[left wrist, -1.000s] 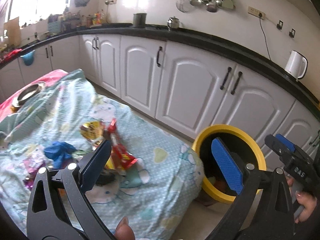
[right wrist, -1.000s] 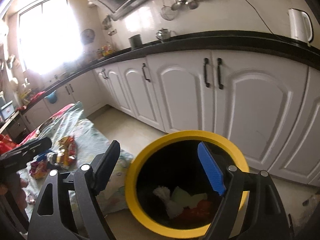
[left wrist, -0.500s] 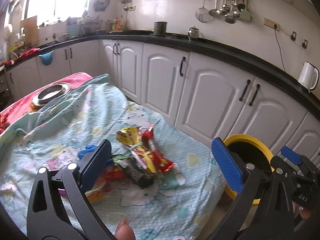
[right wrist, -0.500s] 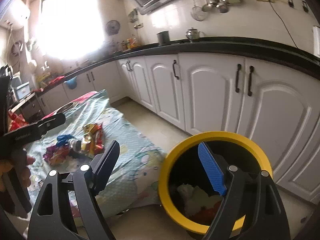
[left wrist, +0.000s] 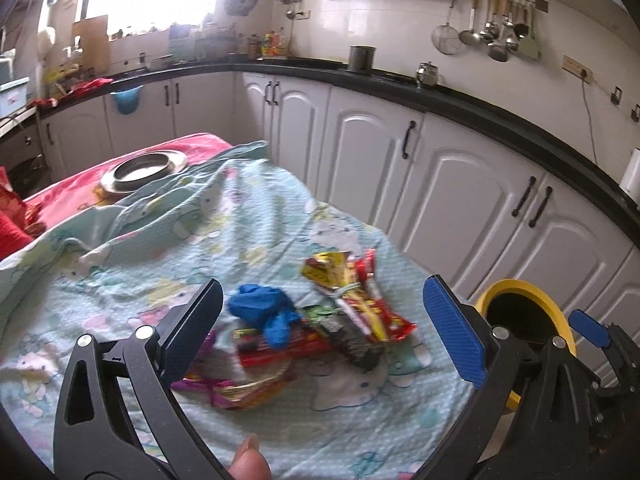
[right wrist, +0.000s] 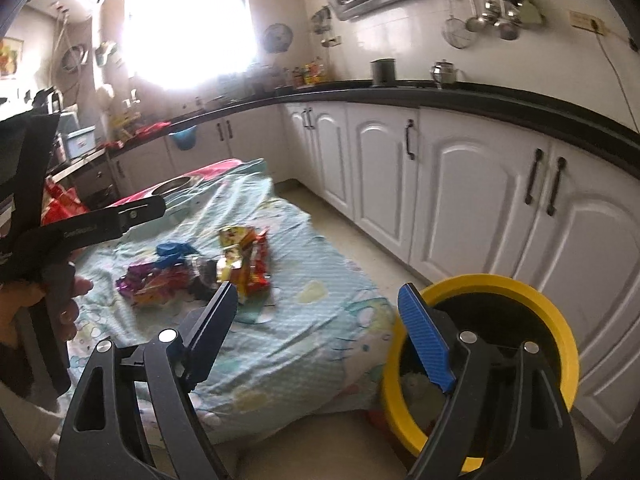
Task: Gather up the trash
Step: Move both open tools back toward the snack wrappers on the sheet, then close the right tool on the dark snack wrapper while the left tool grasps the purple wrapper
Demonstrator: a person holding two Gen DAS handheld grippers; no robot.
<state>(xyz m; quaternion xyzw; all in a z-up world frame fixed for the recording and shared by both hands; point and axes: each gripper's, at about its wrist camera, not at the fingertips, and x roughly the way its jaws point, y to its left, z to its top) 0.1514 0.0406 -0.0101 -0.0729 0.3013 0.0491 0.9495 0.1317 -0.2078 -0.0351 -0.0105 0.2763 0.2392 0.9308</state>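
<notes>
Lately swung away from the yellow-rimmed bin and back toward the wrapper pile; bin mouth formerly centred between the right gripper's jaws, now off to the right of that view. Judged: one drop finished, next pick about to start, much of the heap left to clear.

- Left gripper: jaws spread wide, nothing between them, hung above the pile without touching. Black frame, one ribbed blue pad, one dark pad.
- Right gripper: likewise released and empty, held over the cloth edge between pile and bin.
- Wrapper pile: lay on the cloth-covered table, near its bin-side end. Crinkled foil and plastic film, glossy, flat and light; red, yellow, purple and green prints. Likely to slip and crumple under a pinch.
- Blue glove-like wad: soft, bunched, matte, rested on top of the wrappers.
- Cloth: pale teal, cartoon print, rumpled into folds at the far end; easily snagged with a wrapper.
- Bin: round, black inside, smooth yellow lip, stood on the floor just beside the table; white and red scraps inside.
- Metal plate: shallow, round, dull shine, well apart at the table's far end.
</notes>
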